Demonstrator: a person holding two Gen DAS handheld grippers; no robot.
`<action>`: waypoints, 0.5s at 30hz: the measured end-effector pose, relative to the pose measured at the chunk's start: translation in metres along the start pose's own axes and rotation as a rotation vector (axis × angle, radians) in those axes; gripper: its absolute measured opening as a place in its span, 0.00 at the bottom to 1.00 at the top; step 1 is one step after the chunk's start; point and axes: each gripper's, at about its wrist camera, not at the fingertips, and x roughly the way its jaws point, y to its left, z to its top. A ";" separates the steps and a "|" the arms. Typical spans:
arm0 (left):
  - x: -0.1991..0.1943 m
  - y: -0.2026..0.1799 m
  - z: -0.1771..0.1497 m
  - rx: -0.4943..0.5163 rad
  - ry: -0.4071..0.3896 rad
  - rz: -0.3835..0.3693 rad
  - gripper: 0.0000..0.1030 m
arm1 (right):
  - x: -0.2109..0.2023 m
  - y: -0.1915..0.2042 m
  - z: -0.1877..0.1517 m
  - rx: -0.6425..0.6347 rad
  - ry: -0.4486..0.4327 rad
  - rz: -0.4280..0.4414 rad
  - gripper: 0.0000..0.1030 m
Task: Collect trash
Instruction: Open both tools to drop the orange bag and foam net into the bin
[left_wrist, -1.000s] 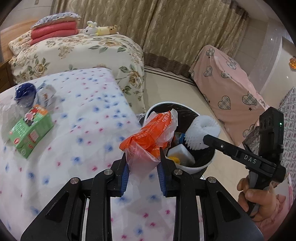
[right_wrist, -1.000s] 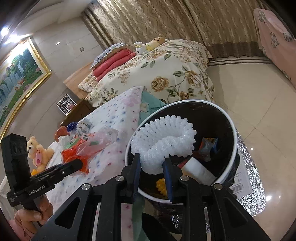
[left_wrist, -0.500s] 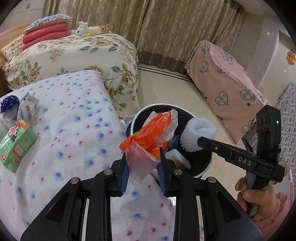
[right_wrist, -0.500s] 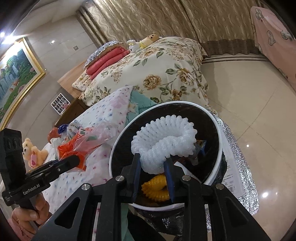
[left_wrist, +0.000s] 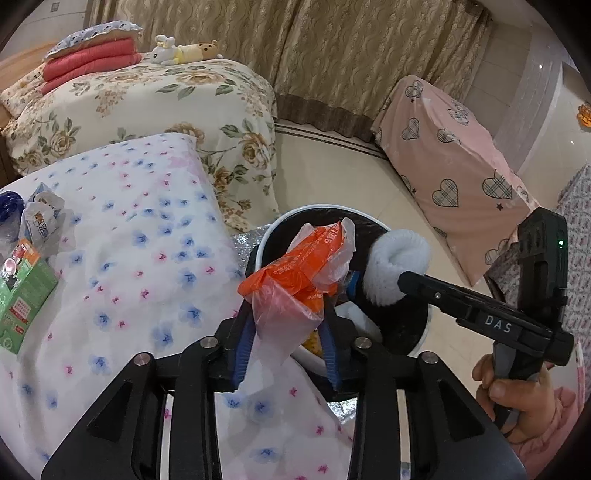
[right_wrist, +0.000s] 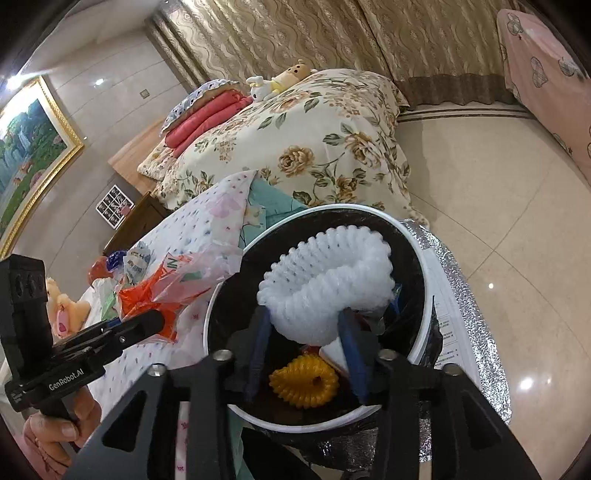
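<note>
Two pieces of trash are carried at a round bin (right_wrist: 424, 332) with a white rim and a black liner, which serves as the landmark here. A crinkled bag of thin clear plastic, printed orange (left_wrist: 303, 273), is seen between the blue pads of the left gripper (left_wrist: 286, 341); its limp pinkish tail hangs between the fingers while its bulk juts out over the near rim of the bin. The jaws of this gripper are opening, and the film still lies between them against both pads. A white foam net sleeve (right_wrist: 328, 284), ribbed and puffy, curled into an open ring, is held directly above the bin's mouth by the right gripper (right_wrist: 304, 350). Its lower part sits between the blue fingers, whose jaws are opening too, with the foam still pinched at its base. Inside the bin, a yellow ribbed foam sleeve (right_wrist: 304, 382) and a white flat piece (right_wrist: 334, 356) are seen under the net.

Both grippers are pitched steeply downward toward the bin, and each black handle is clasped from below by a hand (left_wrist: 517, 391). On the flower-dotted sheet (left_wrist: 129, 266) beside the bin, well away from its rim, a green carton (left_wrist: 22, 306) and a crumpled wrapper (left_wrist: 40, 218) are left lying.
</note>
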 end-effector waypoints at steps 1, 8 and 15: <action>0.000 0.000 0.000 -0.001 0.002 -0.005 0.33 | -0.001 0.000 0.000 0.002 -0.002 -0.006 0.45; -0.010 0.007 -0.009 -0.024 -0.009 -0.004 0.48 | -0.004 0.000 0.000 0.013 -0.009 -0.013 0.57; -0.026 0.032 -0.030 -0.100 -0.011 0.026 0.52 | -0.006 0.014 -0.006 0.029 -0.010 0.014 0.76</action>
